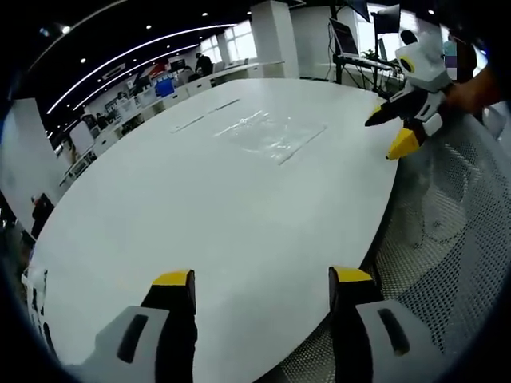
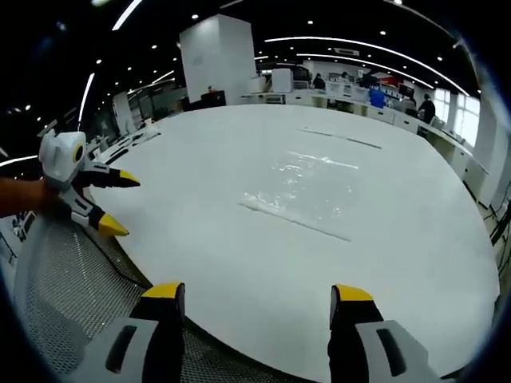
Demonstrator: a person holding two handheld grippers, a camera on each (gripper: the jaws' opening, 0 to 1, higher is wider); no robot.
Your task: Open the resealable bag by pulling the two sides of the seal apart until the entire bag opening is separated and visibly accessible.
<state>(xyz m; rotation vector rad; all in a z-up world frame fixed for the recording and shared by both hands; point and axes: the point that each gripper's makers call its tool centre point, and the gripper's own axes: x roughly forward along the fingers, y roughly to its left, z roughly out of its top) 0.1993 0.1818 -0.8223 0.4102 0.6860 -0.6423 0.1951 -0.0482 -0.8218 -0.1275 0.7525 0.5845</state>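
a clear resealable bag (image 1: 270,132) lies flat on the white bench (image 1: 223,215), upper centre of the left gripper view, with no readable writing. the left gripper (image 1: 263,289) and right gripper (image 2: 255,302) both hover with jaws apart, holding nothing. office desks (image 2: 375,108) stand behind.

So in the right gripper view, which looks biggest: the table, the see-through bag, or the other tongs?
Largest to smallest, as they look in that view:
1. The white table.
2. The clear bag lying flat on it.
3. The left tongs at the table's edge, open. They look only slightly smaller than the bag, so that order is unsure.
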